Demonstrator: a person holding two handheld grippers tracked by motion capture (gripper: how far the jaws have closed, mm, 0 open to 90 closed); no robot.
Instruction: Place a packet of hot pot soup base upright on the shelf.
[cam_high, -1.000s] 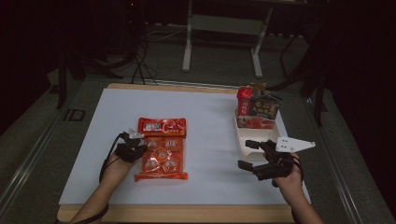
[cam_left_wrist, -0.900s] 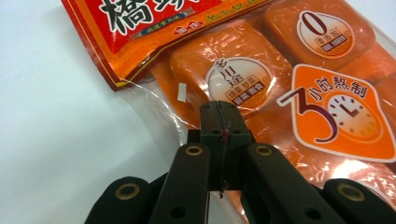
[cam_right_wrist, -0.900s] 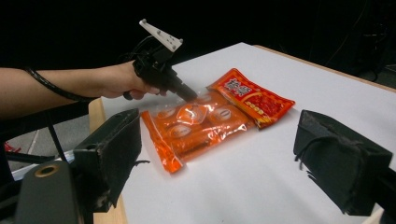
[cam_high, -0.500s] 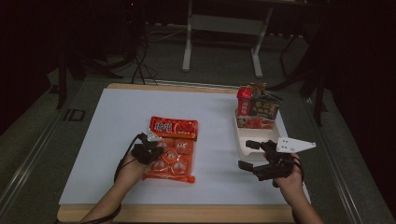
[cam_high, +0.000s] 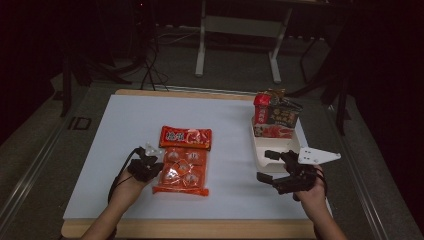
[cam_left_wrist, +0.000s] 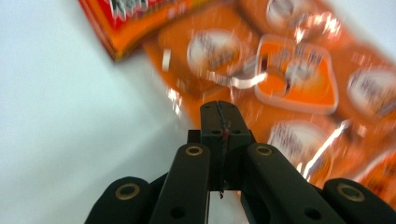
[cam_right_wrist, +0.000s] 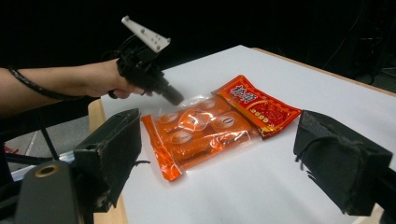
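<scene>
An orange see-through bag (cam_high: 182, 172) of round snacks lies on the white table top, with a red packet (cam_high: 185, 136) at its far end. My left gripper (cam_high: 149, 167) is shut on the bag's left edge. In the left gripper view its closed jaws (cam_left_wrist: 219, 108) meet at the film of the orange bag (cam_left_wrist: 289, 79), and the red packet (cam_left_wrist: 126, 18) lies beyond. My right gripper (cam_high: 264, 165) stands wide open at the right, by the near end of a white tray. In the right gripper view the open jaws (cam_right_wrist: 224, 154) frame the orange bag (cam_right_wrist: 201, 130) and the left gripper (cam_right_wrist: 170, 97).
The white tray (cam_high: 277, 145) at the right holds upright snack packs (cam_high: 275, 117) at its far end. The white sheet (cam_high: 120, 125) covers a wooden table with its front edge near my forearms. Dark floor, stands and cables surround the table.
The left gripper carried the orange bag and red packet to the right and turned them, then swung the bag's near end back left. The right gripper has stayed put.
</scene>
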